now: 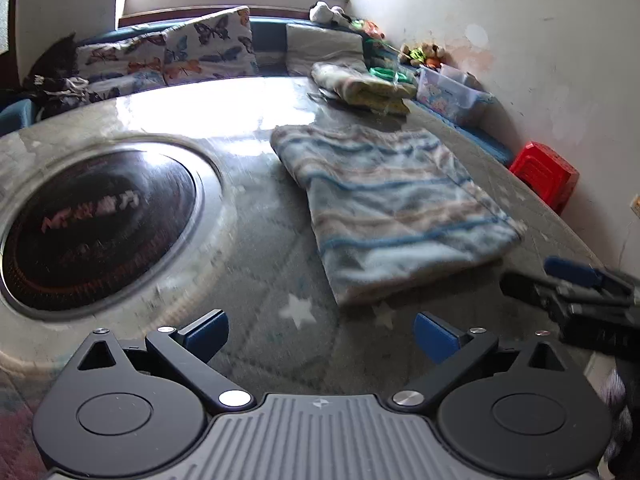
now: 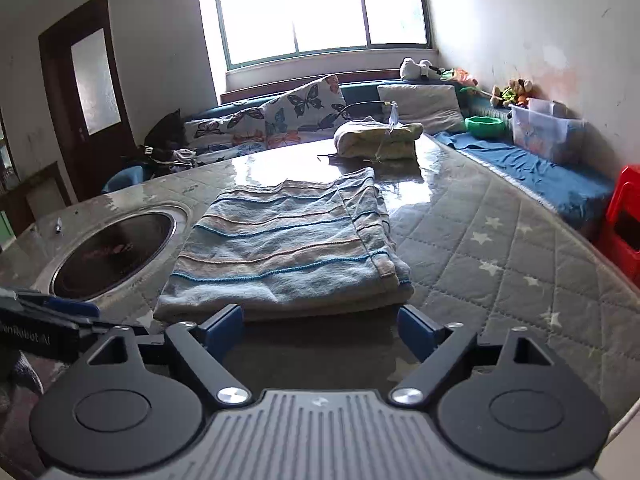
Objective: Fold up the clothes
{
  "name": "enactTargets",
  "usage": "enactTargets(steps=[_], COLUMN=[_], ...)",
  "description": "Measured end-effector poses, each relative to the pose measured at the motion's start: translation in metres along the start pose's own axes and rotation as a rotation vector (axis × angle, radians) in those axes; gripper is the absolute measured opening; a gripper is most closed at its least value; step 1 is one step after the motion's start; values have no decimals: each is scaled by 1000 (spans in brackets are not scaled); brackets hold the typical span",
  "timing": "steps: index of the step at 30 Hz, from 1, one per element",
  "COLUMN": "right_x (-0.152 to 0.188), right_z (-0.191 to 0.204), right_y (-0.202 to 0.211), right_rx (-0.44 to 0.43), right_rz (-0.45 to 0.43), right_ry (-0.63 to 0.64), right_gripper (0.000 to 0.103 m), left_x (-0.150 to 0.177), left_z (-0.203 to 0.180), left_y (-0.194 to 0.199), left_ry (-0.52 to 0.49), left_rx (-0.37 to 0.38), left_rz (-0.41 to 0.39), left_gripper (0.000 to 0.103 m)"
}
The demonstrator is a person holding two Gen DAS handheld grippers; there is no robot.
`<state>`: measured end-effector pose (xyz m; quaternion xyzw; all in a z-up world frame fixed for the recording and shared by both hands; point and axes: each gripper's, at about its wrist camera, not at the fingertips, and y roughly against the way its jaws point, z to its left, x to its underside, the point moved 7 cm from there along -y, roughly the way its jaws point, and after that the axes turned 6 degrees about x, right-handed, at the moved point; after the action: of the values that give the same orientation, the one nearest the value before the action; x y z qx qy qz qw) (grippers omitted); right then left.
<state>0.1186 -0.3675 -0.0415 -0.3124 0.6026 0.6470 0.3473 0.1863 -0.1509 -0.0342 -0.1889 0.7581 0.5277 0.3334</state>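
The striped garment lies folded flat on the quilted table between the round cooktop and a yellowish bundle, both grippers empty with jaws apart, so any further fold wants square, matched corners.

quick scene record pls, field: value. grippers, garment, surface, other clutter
left hand-held gripper: open, holding nothing, over the table
right hand-held gripper: open, holding nothing, at the near edge of the striped garment
striped garment: folded flat, blue and beige stripes, on the table
table: quilted star-pattern cover under a glossy sheet
round cooktop: dark, inset, left of the garment
second folded cloth: yellowish, at the far edge
red stool: beside the table, right
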Motion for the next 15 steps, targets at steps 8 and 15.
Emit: enactTargets(steps=[8,15], right_x=[2,1], right_z=[-10,-12], right_y=[-2,-6], right_rx=[15,9], right_rz=[-2,2], right_ry=[-29,-38], right_gripper=[97,103], left_x=[-47,-56], left_z=[13,26], left_y=[-20,-68], left_ry=[14,-17], left_rx=[-65,-106], left_rz=[-66,-19], left_gripper=[101,101])
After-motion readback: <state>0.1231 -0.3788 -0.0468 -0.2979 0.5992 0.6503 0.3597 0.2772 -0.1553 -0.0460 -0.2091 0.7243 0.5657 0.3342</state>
